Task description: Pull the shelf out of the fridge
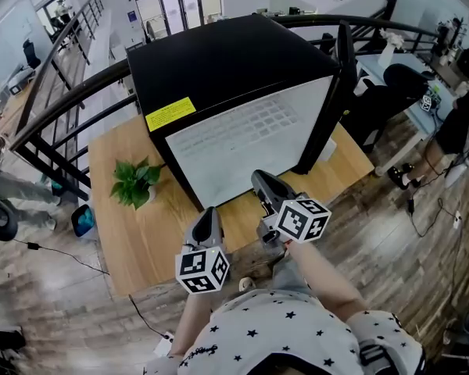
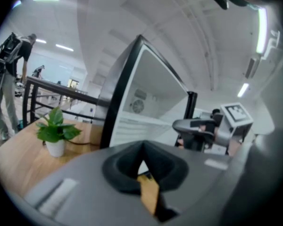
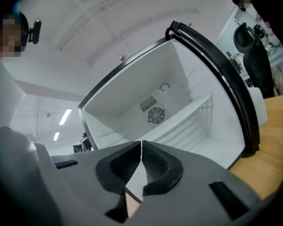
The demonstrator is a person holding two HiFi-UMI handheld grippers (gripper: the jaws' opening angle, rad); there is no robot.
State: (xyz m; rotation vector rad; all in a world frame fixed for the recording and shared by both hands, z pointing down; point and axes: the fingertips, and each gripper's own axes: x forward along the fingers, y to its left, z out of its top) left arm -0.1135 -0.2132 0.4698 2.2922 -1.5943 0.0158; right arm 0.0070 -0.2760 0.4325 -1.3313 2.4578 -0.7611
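Shelf (image 3: 191,121): white wire rack, thin bars, with a raised rail along its front edge. It sits fully seated inside the fridge (image 1: 219,61), spanning wall to wall about midway up the white cavity. From your right claw (image 3: 141,147) it lies straight ahead, well beyond the tips and slightly to the right. Nothing rests on it that I can see. The round fan grille (image 3: 155,114) on the back wall is just above its rear edge.

Door (image 1: 345,76): swung wide to the right of both claws. This leaves the opening clear so the rack can slide forward.

Right claw: jaws pressed together at the tips, nothing between them. It points level into the cavity, short of the opening and apart from the shelf.

Left claw (image 2: 142,147): jaws also meet at the tips and are empty. It is held lower and further back, left of the right claw. The fridge's left front edge is ahead of it and the shelf is off to its right.

Potted plant (image 1: 137,182): on the wooden worktop (image 1: 141,233), left of the left claw and clear of the pull path.

Judgement: this is the approach stage and the pull has not begun. You will need to part the right jaws before closing on the front rail. A thin rail like that may slip unless gripped squarely.
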